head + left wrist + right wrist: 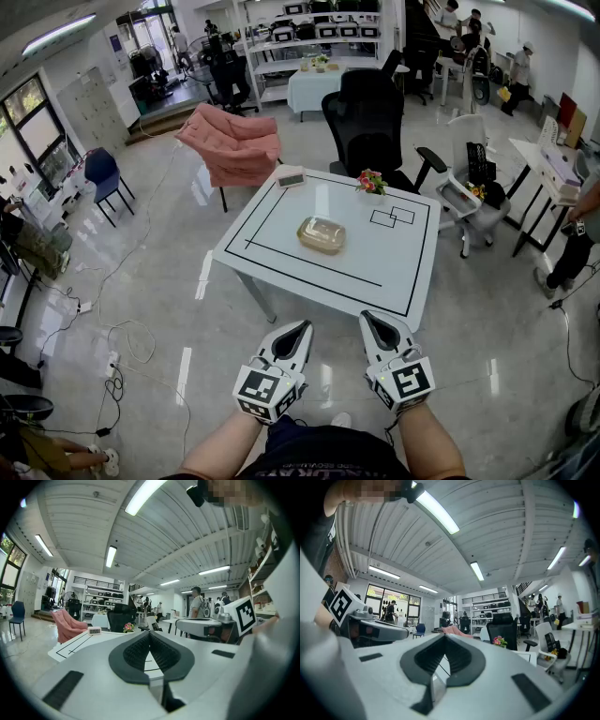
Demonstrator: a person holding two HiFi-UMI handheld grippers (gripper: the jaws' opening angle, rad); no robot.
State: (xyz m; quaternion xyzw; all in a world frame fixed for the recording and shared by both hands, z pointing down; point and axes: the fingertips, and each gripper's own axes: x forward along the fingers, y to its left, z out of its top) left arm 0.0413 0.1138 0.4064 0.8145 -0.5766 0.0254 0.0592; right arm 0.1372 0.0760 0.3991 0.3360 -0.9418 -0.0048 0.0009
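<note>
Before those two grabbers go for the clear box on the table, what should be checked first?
1. Left gripper empty: ok, jaws together on nothing.
2. Right gripper empty: ok, likewise.
3. Jaws open to grab: not ok, both shut.
4. Clear box within reach: not ok, grippers hang short of the table.
5. Space round box free: ok, flowers and clock stand at far edge.

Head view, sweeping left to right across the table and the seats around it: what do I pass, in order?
blue chair → pink armchair → small digital display → clear lidded container → flower bunch → white office chair. The black office chair behind the table overlaps several of these, so it is left out.
</note>
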